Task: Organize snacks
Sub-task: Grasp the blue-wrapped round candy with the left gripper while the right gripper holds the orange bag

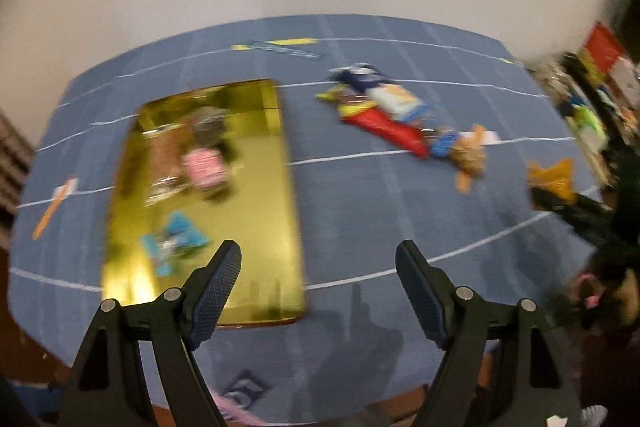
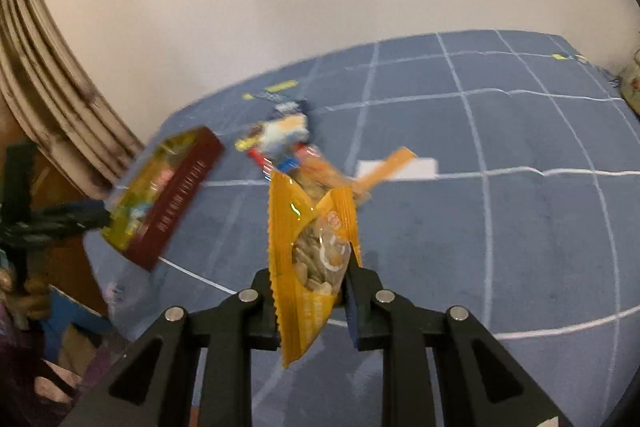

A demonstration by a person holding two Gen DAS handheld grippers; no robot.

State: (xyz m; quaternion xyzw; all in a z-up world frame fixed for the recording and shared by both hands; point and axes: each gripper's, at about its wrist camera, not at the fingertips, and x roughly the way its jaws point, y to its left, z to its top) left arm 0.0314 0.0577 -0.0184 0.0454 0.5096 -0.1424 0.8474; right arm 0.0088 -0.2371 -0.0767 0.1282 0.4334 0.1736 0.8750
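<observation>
My right gripper (image 2: 310,267) is shut on an orange packet of seeds (image 2: 316,247) with a clear window, held above the blue cloth. The left wrist view shows that same orange packet (image 1: 554,177) at the right edge, in the blurred right gripper (image 1: 560,205). My left gripper (image 1: 318,251) stands open and empty over the near end of a gold tray (image 1: 256,187). In the tray lie a pink packet (image 1: 204,167), blue packets (image 1: 176,239) and darker ones. A pile of mixed snacks (image 1: 392,115) lies on the cloth right of the tray. The right wrist view has the tray (image 2: 176,195) at the left and the pile (image 2: 284,135) ahead.
A blue tablecloth (image 1: 380,207) with white grid lines covers the table, and a white wall stands behind it. Cluttered shelves (image 1: 600,87) crowd the right side. A ribbed pale object (image 2: 52,79) stands at the left. A white card (image 2: 396,169) lies beside the pile.
</observation>
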